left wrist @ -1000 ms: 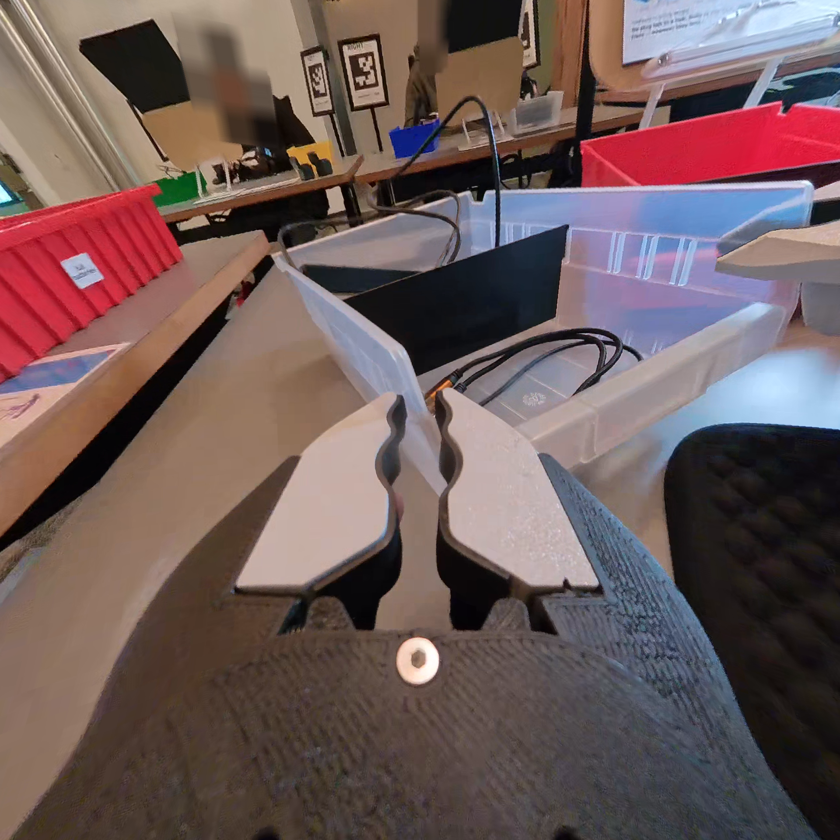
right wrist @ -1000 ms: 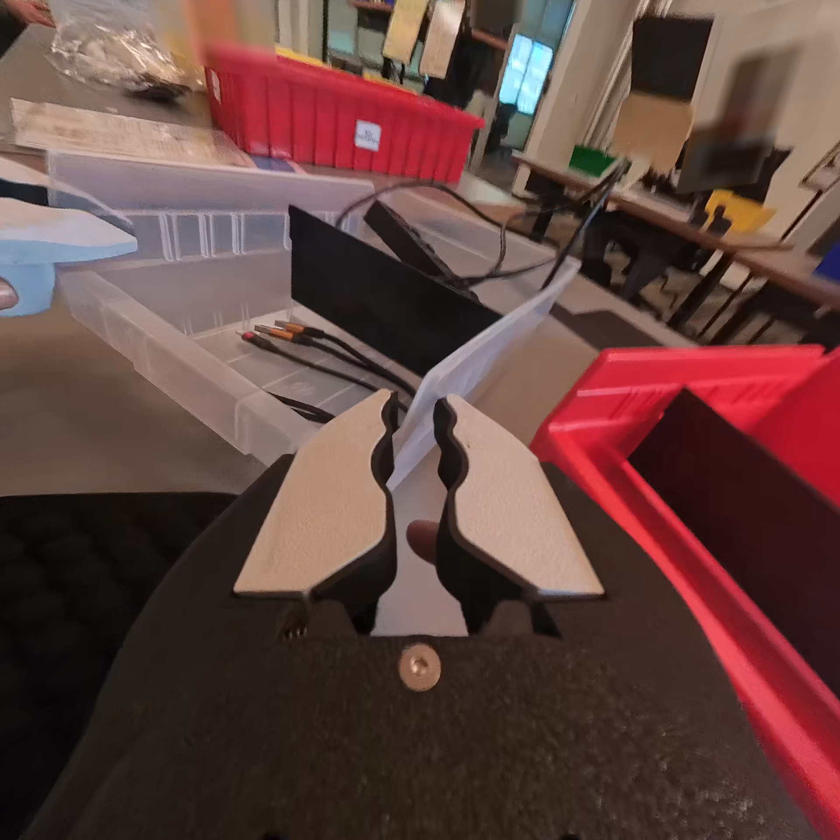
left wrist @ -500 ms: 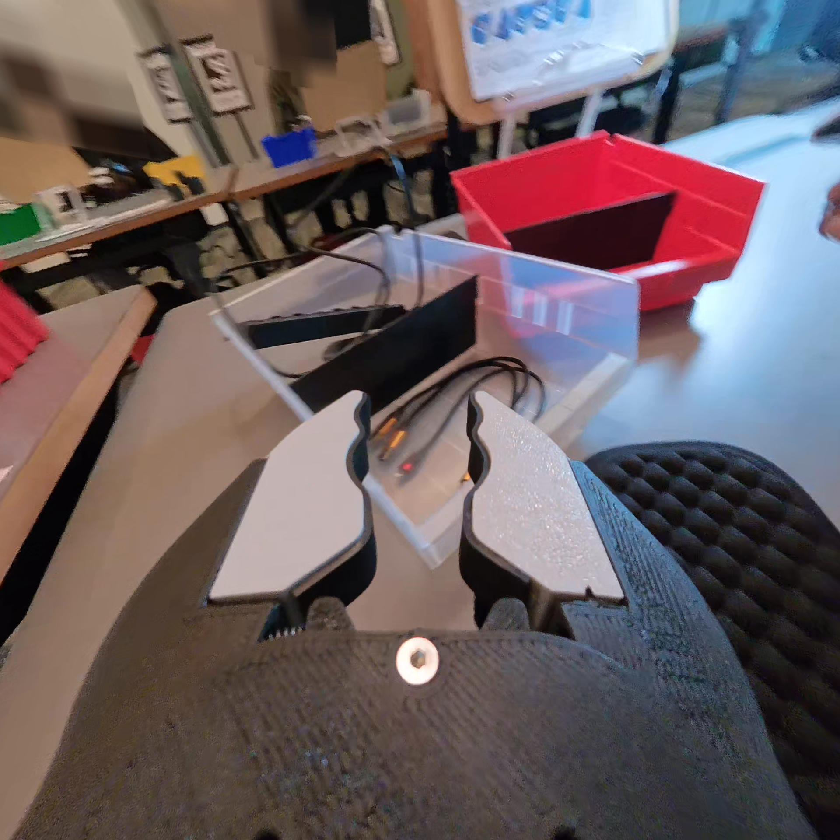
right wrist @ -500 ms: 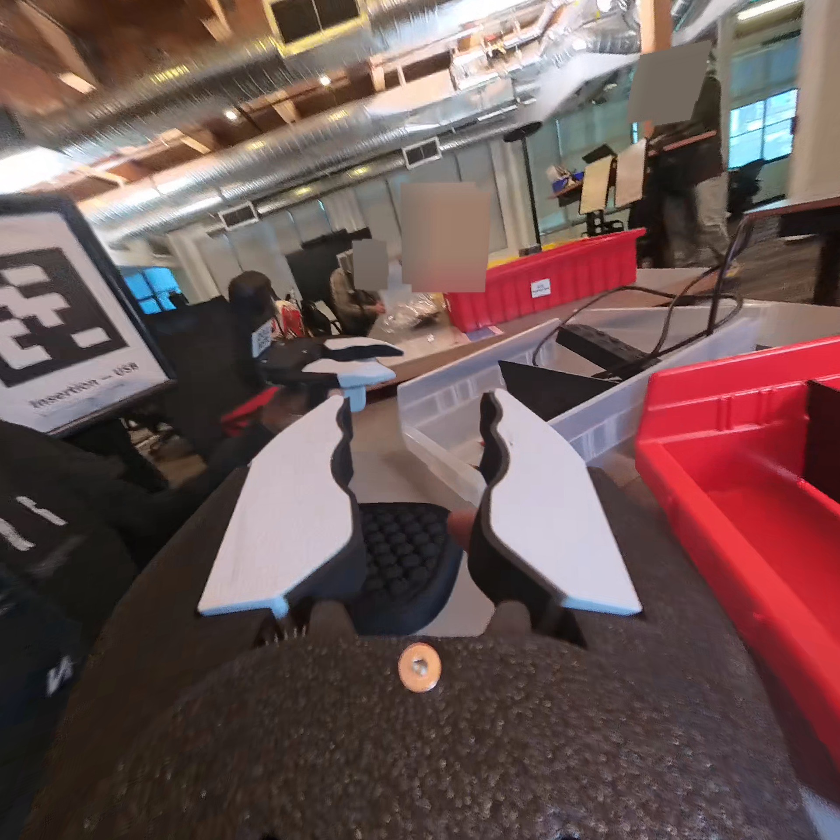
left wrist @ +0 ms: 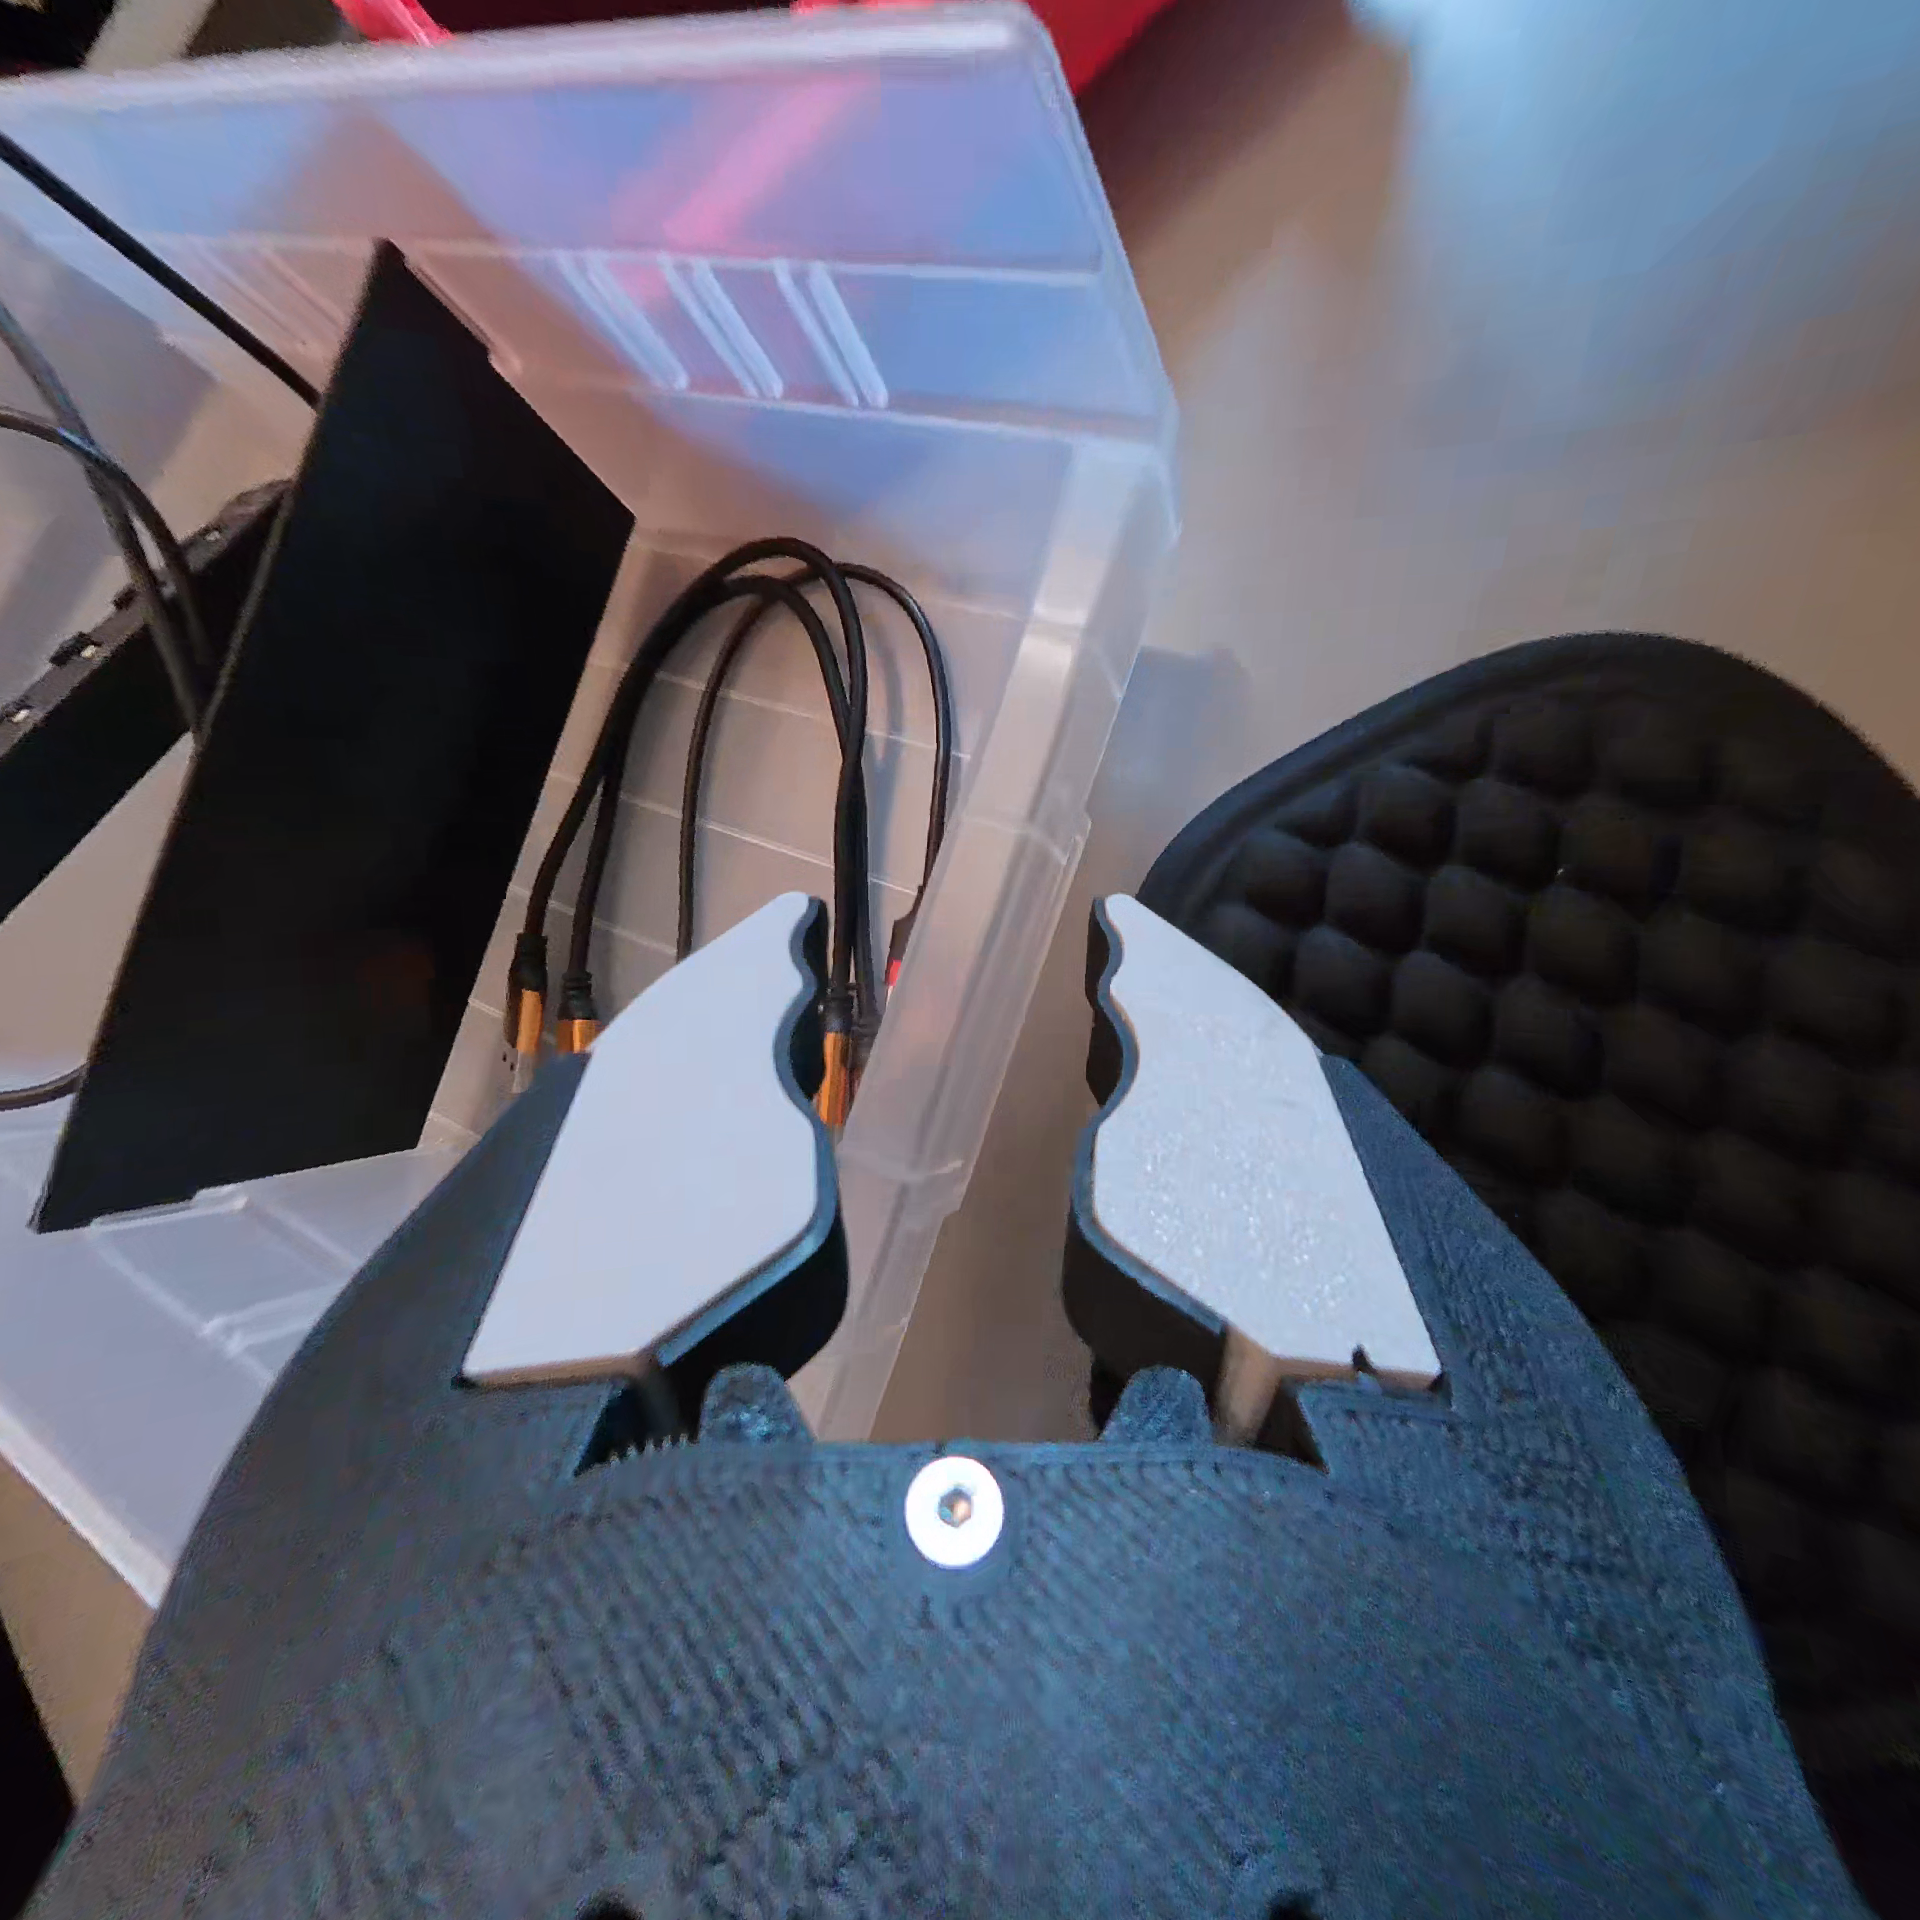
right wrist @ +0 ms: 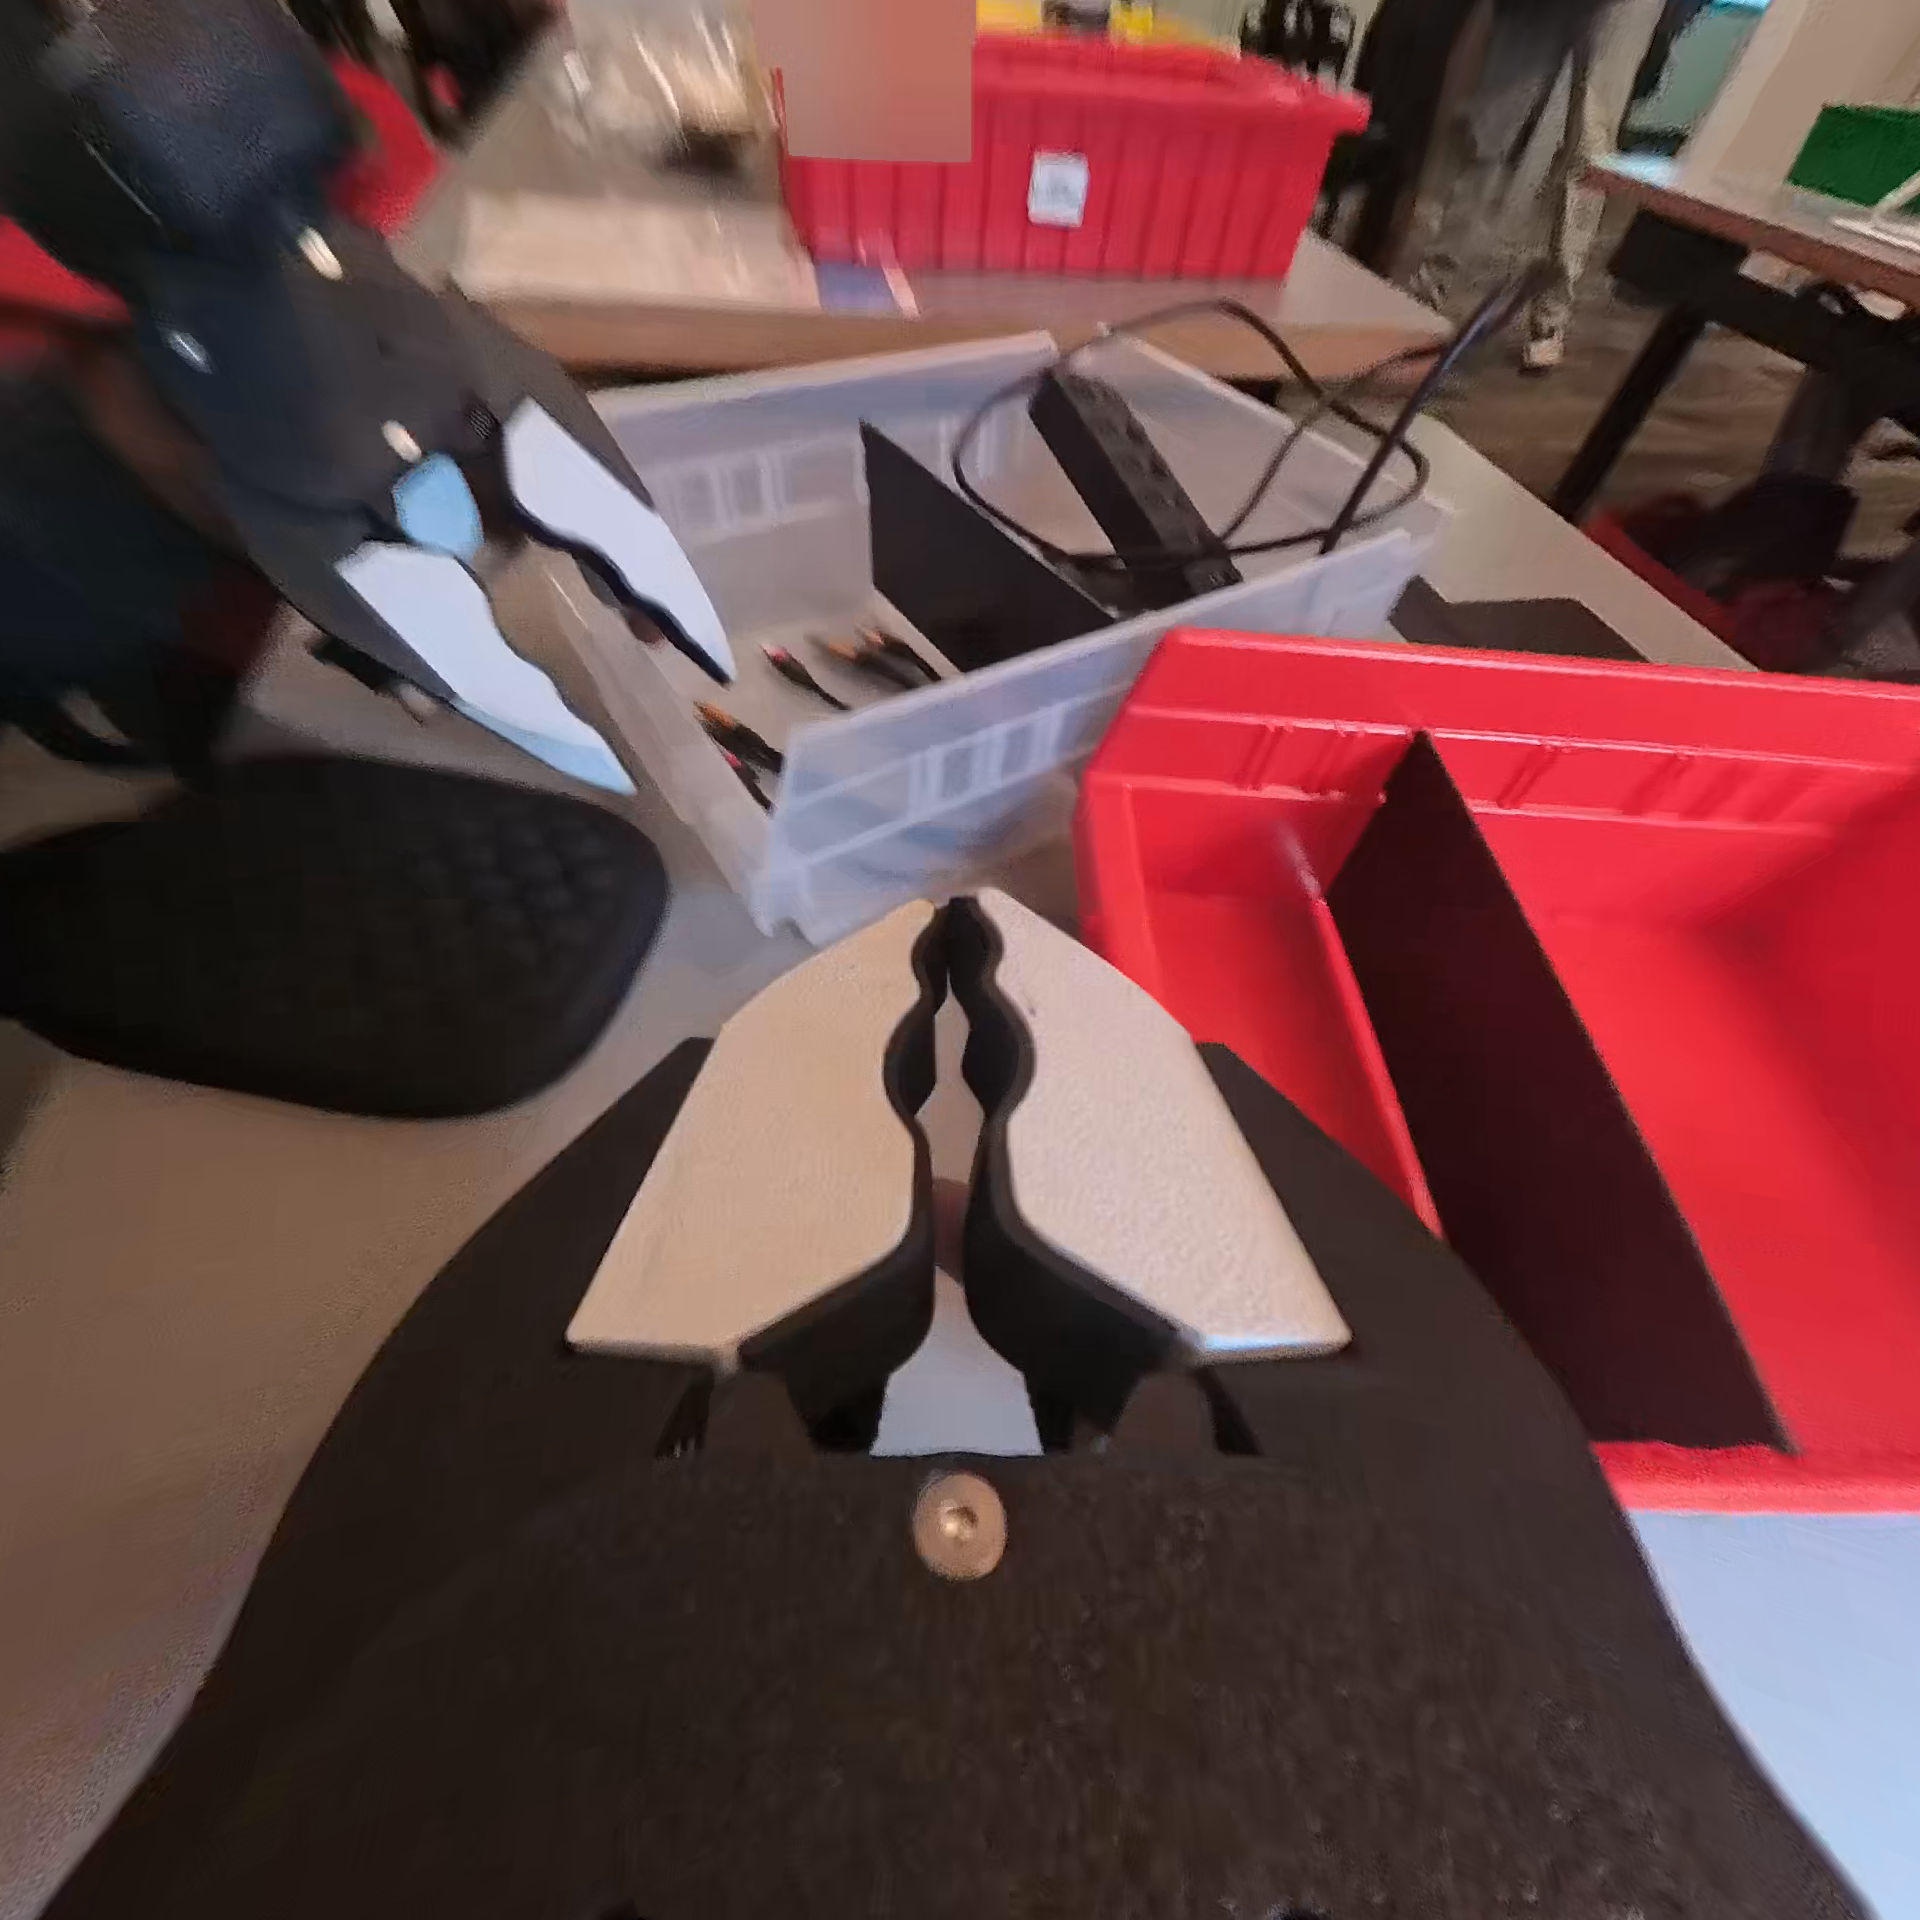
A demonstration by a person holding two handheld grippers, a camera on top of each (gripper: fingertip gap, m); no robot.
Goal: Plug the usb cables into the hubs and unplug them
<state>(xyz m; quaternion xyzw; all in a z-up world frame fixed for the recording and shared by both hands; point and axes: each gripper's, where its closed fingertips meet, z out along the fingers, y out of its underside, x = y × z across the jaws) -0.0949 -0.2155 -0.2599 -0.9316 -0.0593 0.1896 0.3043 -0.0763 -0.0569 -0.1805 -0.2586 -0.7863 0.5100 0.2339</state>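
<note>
Several black USB cables (left wrist: 831,727) with orange plugs lie in the near compartment of a clear plastic bin (left wrist: 1049,852). A black divider (left wrist: 343,831) splits the bin. The black hub (left wrist: 62,727) lies beyond it with its cord. My left gripper (left wrist: 956,920) is open and empty, tilted down over the bin's near wall, its left finger above the plugs. In the right wrist view the hub (right wrist: 1132,499), the cable plugs (right wrist: 831,665) and the open left gripper (right wrist: 540,592) show. My right gripper (right wrist: 951,920) is shut and empty, low over the table before the bin's corner.
A black quilted pad (left wrist: 1558,987) lies on the table right of the clear bin and also shows in the right wrist view (right wrist: 312,935). A red bin (right wrist: 1558,935) with a black divider stands right of the clear bin. A red crate (right wrist: 1091,177) stands on a far table. Across from one pair of fingers to the other is roughly 20 cm. The black hub (left wrist: 62,727) is about 20 cm from my left fingertips and 30 cm from my right. Seen from the right wrist view (right wrist: 1129,506) as well.
My left gripper has opened wider and tipped down over the cable compartment. My right gripper has swung down from a raised, open pose to the table and has shut.
</note>
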